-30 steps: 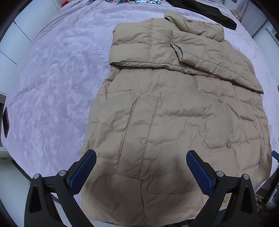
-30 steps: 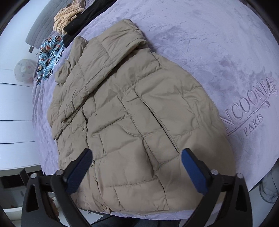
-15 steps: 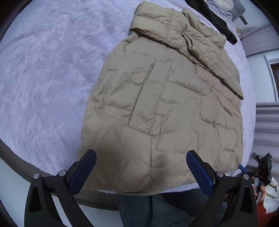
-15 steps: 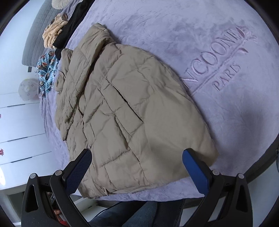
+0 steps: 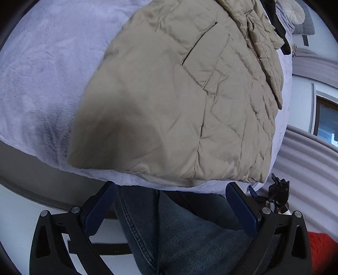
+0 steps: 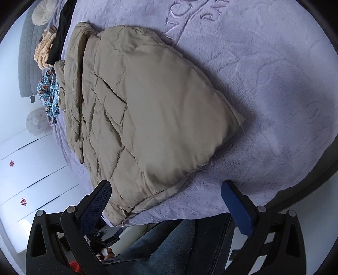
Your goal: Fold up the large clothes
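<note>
Now, with both jaws wide and empty, bring your left hand-held gripper [image 5: 171, 208] and right hand-held gripper [image 6: 166, 206] forward onto the coat [image 5: 190, 91] hem just ahead on the bed [image 6: 264, 84], pinching both layers at each corner.

Tan quilted jacket [image 6: 147, 118] on a lavender blanket [image 6: 274, 95] — blue cartoon-print cloth [image 6: 49, 93] beside it, navy-padded fingers [image 6: 236, 208].

jacket [image 5: 169, 95] 1 | hand-held gripper 2: left [image 5: 171, 209], right [image 6: 166, 207] | bed [image 6: 274, 84] 1 | black garment [image 6: 61, 31] 1 | patterned cloth [image 6: 48, 95] 1 | round cushion [image 6: 42, 12] 1
</note>
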{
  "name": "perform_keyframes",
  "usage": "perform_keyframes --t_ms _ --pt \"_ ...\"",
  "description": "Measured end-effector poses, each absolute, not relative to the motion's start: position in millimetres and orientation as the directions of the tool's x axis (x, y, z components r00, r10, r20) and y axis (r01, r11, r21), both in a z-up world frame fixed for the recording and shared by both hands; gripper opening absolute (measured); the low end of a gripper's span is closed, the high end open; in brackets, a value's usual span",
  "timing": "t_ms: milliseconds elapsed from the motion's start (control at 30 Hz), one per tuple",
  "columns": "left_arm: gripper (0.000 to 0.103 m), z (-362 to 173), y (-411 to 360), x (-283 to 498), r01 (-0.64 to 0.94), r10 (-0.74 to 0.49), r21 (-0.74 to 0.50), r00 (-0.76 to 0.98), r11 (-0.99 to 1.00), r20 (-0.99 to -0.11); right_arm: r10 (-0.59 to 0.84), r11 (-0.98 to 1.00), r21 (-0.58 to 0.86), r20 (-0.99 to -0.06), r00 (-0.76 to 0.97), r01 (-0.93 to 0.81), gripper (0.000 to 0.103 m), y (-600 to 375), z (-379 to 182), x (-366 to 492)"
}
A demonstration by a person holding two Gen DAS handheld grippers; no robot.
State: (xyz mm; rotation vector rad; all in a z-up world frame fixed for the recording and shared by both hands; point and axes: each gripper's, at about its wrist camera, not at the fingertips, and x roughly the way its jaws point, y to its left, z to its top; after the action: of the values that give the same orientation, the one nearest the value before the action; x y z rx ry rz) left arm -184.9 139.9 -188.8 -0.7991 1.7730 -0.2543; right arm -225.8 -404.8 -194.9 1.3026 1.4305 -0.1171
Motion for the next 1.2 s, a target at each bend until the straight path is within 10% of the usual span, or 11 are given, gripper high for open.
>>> perform_keyframes --t_ms 567,633,733,800,1200 --pt "0.092 -184 113 -152 -0.387 -0.672 -0.62 0.001 0.683 -0.741 0.626 0.268 0.61 -0.699 0.346 0.746 0.099 -405 -199 -218" --pt "0.065 -187 113 -151 -0.392 -0.669 -0.613 -0.007 0.686 -0.744 0.626 0.261 0.605 -0.7 0.346 0.752 0.097 -407 -203 -219" --pt "0.023 -187 113 -149 -0.38 -0.655 -0.599 -0.023 0.704 -0.755 0.617 0.245 0.598 -0.703 0.353 0.763 0.071 -408 -205 -218" --pt "0.016 -185 118 -150 -0.379 -0.661 -0.611 -0.003 0.696 -0.751 0.619 0.27 0.596 -0.709 0.338 0.757 0.016 -407 -204 -217" --pt "0.01 -92 118 -110 -0.187 -0.657 -0.681 0.181 0.708 -0.732 0.587 0.415 0.679 -0.708 0.392 0.605 0.008 -406 -140 -187"
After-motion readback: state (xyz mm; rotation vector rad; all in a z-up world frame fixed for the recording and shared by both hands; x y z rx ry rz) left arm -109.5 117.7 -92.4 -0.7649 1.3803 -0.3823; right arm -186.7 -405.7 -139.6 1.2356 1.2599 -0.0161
